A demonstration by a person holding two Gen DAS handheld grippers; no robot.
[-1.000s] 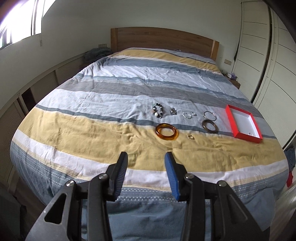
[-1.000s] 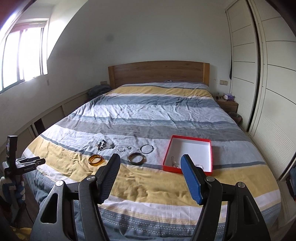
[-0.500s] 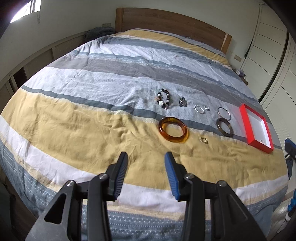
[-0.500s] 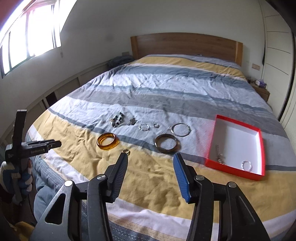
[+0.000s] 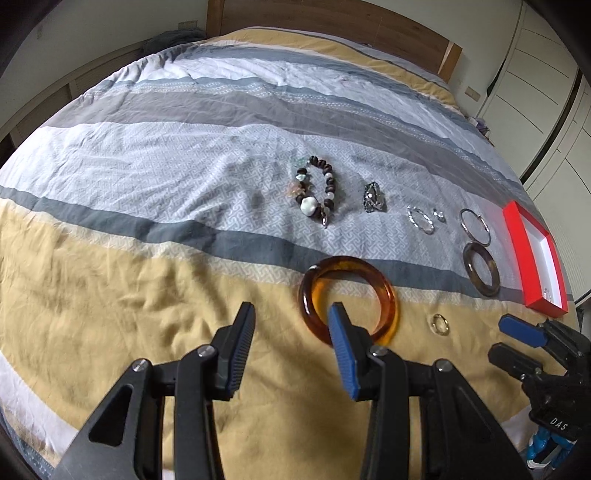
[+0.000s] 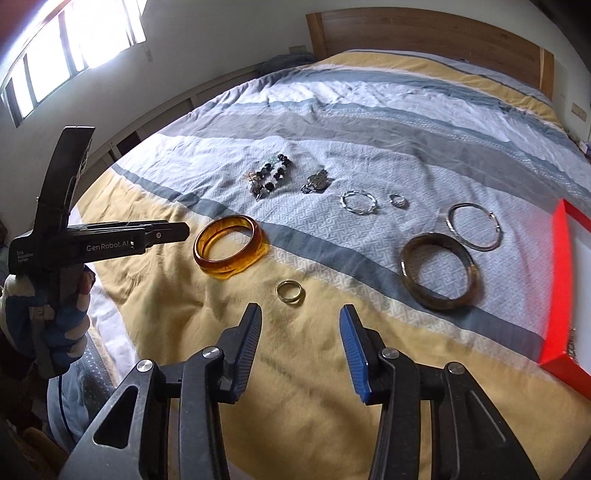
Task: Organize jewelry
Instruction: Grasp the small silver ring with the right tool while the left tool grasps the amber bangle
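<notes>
Jewelry lies on the striped bedspread. An amber bangle (image 5: 349, 300) (image 6: 231, 248) lies just ahead of my open, empty left gripper (image 5: 291, 314), whose right finger overlaps its near rim. A small gold ring (image 6: 290, 291) (image 5: 438, 324) lies just ahead of my open, empty right gripper (image 6: 301, 317). Farther out lie a dark brown bangle (image 6: 439, 277) (image 5: 482, 274), a thin silver bangle (image 6: 474, 226), a twisted silver ring (image 6: 358, 202), a small silver ring (image 6: 398, 201), a metal charm (image 6: 316, 182) and a beaded bracelet (image 5: 316, 194) (image 6: 271, 177). A red box (image 5: 533, 254) (image 6: 561, 280) lies at the right.
The bed's wooden headboard (image 6: 424, 35) is at the far end. A window (image 6: 55, 48) and low cabinets run along the left wall, white wardrobe doors (image 5: 546, 74) along the right. The bed's near edge is below both grippers.
Both grippers have moved forward and down toward the bed; the jewelry looks much larger. The left now reaches the amber bangle, the right nears the gold ring. Both stay open.
</notes>
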